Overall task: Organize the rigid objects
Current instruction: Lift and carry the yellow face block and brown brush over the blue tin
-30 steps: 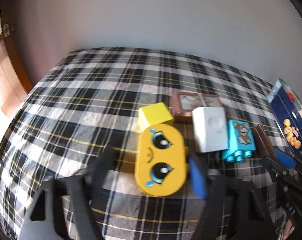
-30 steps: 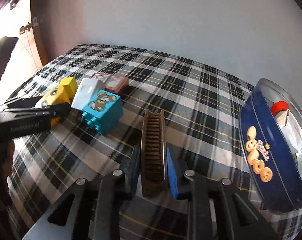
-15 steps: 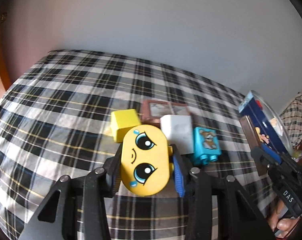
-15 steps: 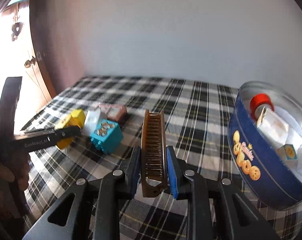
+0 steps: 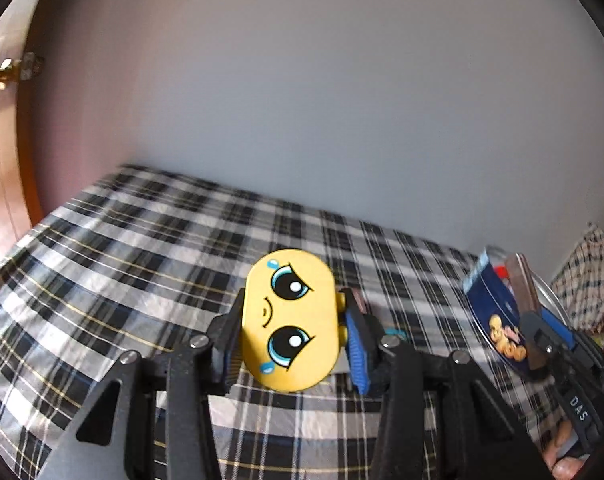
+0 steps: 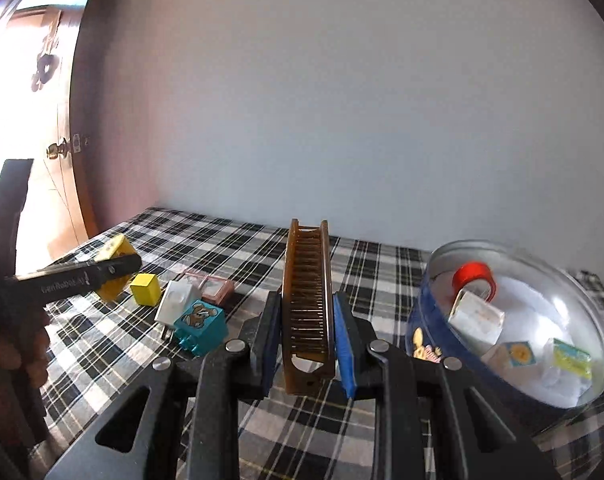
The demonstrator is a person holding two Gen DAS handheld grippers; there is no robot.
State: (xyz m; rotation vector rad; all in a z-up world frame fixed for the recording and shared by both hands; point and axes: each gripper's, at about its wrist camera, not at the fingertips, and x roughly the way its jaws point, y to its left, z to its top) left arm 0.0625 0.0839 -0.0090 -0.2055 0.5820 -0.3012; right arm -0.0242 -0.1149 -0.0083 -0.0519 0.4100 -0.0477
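My left gripper (image 5: 292, 344) is shut on a yellow block with a cartoon face (image 5: 290, 320) and holds it above the plaid cloth; it also shows in the right wrist view (image 6: 110, 266). My right gripper (image 6: 307, 344) is shut on a brown comb (image 6: 307, 304), held up off the cloth and left of the blue round tin (image 6: 513, 328). In the left wrist view the comb (image 5: 523, 292) stands in front of the tin (image 5: 493, 312).
On the plaid cloth (image 6: 222, 240) lie a small yellow cube (image 6: 145, 289), a white block (image 6: 176, 304), a teal bear block (image 6: 201, 326) and a brown frame (image 6: 212, 288). The tin holds red tape (image 6: 473, 278) and several small boxes. A door stands at the left.
Both grippers have risen off the cloth with their objects. The left closed on the yellow face block a second ago and lifted it; the right carried the comb up beside the tin.
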